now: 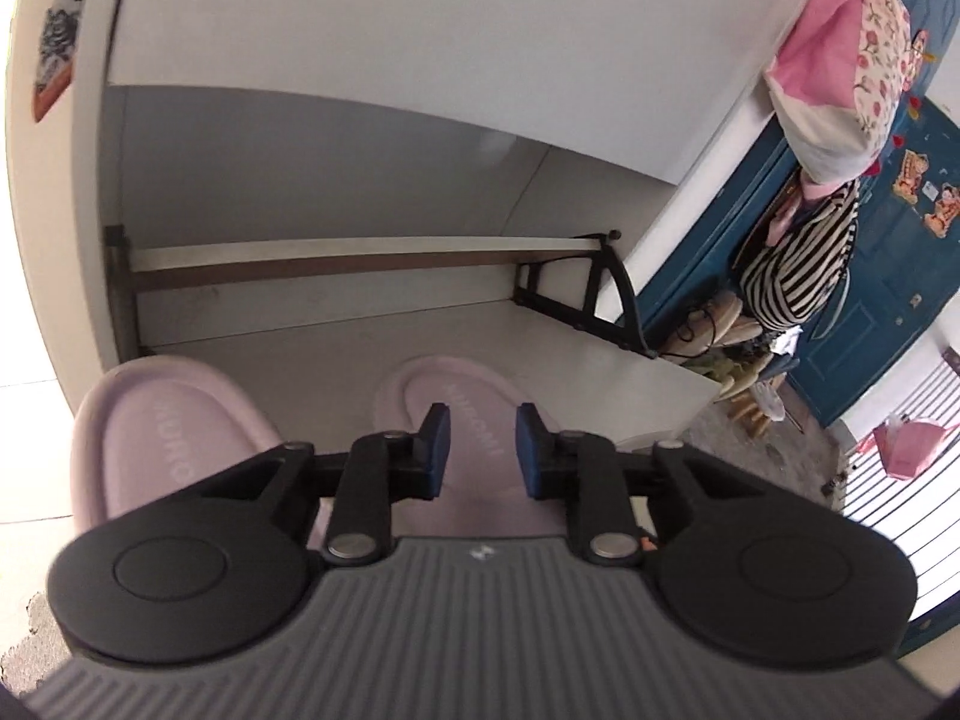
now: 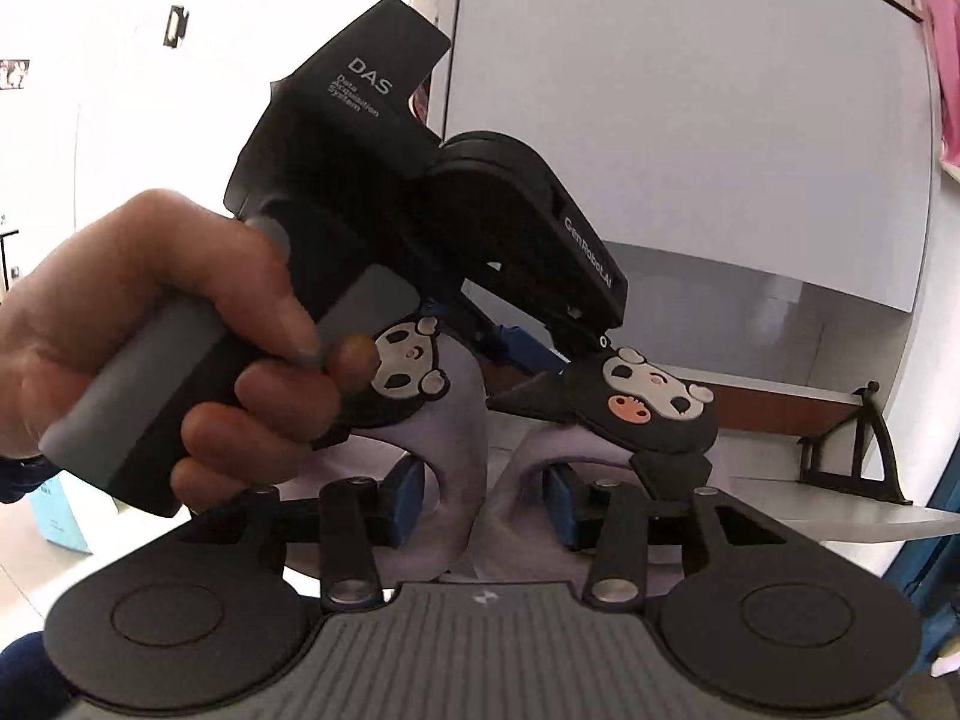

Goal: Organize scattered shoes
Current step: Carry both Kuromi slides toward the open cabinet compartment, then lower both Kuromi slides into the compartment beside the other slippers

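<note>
Judging by appearance, the lilac slippers [image 2: 462,438] are deemed light and soft; the right gripper [image 2: 480,504] is closed on both straps, while the left gripper [image 1: 480,450] is seen narrowed, nothing visibly pinched.

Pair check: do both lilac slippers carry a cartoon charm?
Yes, one black cartoon charm sits on one slipper, another on the other.

Each hand-held gripper [image 1: 480,444] had a ribbed grey body, two round black discs at its sides, black linkage bars pinned with silver rivets, and blue pads [image 1: 534,450] on the fingers. Seen from the right gripper [image 2: 480,510], the left unit [image 2: 384,192] was a boxy black housing printed "DAS Data Acquisition System" in white, with "GenRoboLAI" along its forward arm and a grey-and-black handle. A hand [image 2: 150,324] wrapped that handle; a dark blue sleeve edge showed behind it.
</note>
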Demonstrator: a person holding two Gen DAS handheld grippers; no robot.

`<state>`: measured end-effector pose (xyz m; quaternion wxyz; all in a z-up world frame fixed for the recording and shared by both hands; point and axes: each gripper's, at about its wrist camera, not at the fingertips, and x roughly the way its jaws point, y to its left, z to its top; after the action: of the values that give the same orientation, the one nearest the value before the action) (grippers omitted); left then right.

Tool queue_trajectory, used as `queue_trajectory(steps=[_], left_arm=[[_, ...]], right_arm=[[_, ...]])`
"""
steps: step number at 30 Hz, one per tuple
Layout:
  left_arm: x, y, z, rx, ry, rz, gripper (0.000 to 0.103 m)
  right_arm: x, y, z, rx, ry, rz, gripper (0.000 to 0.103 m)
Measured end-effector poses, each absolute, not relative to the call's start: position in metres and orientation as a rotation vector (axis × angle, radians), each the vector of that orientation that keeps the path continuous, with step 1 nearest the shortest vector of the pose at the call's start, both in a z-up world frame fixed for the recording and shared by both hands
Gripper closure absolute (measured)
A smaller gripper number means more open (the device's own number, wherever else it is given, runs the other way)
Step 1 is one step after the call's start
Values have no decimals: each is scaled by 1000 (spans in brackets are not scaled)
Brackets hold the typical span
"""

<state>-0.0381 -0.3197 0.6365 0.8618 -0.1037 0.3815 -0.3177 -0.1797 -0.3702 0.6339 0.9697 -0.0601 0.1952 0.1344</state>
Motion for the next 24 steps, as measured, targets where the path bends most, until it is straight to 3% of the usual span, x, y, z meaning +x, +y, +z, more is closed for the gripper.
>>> queue_trajectory(steps=[11,16,19,20,21,24], left_arm=[[-3,-342,633,-240,918,-775,86],[21,-348,626,-230,951,-796,81],[31,-339,625,-239,952,-785,58],[33,-337,626,-235,940,-787,43],[36,-334,627,-236,930,-786,36],[41,-327,627,-232,919,-787,31]], right_arm=[[-167,-389,650,-51,466,250,58],[-146,-390,660,-58,540,232,58],[-135,-390,665,-59,583,250,58],[-131,-390,666,-62,598,248,58],[-126,-389,667,-67,608,240,58],[-116,-382,667,-80,619,231,58]])
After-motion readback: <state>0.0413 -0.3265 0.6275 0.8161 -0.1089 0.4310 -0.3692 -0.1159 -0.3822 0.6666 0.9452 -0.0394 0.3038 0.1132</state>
